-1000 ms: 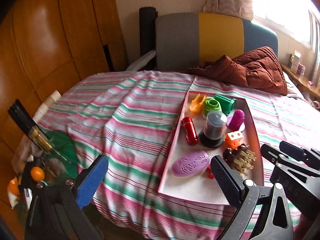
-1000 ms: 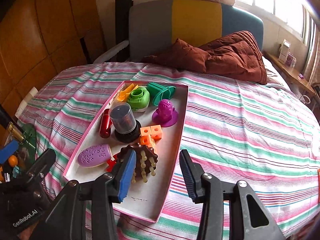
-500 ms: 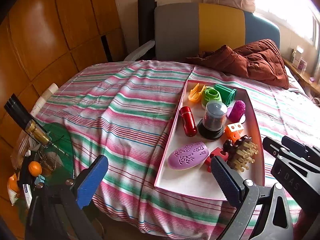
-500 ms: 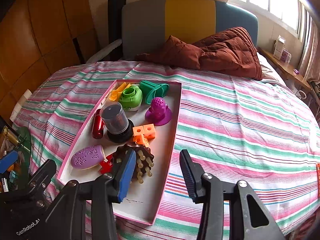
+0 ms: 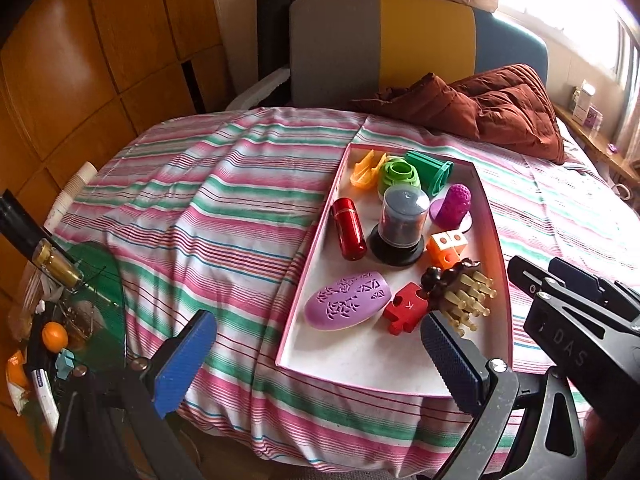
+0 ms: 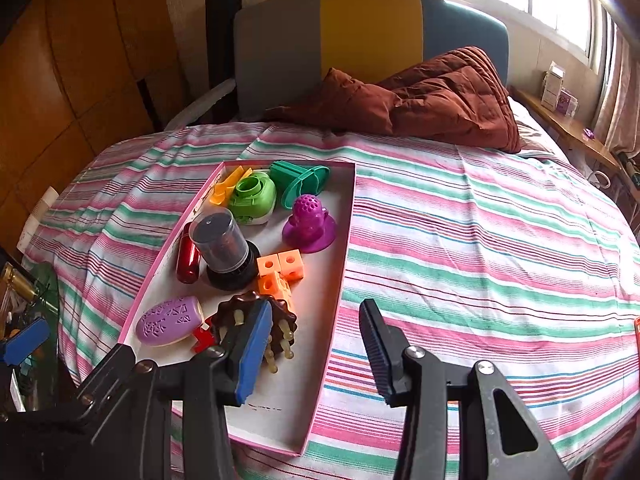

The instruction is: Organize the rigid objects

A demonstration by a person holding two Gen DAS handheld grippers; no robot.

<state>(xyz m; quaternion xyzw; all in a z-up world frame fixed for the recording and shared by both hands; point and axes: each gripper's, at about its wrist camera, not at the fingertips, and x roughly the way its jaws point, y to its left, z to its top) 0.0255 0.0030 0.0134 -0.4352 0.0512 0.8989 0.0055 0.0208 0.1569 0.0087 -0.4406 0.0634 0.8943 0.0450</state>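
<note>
I hold both claws over the near edge of the striped bed (image 6: 480,240). My left claw (image 5: 316,356) gapes wide with nothing between its pads; my right claw (image 6: 316,354) stands partly open, also empty. The tray (image 6: 296,400) lies on the bed at my right claw's eleven o'clock, holding the toys: brush (image 6: 256,320) nearest, purple oval (image 5: 348,300) at its nine o'clock, red cylinder (image 5: 350,234) and dark canister (image 5: 402,220) beyond.

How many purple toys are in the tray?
2. A flat oval one lies near the tray's front-left corner, beside the red puzzle piece. A knobbly one stands by the right wall, further back. None seem hidden.
</note>
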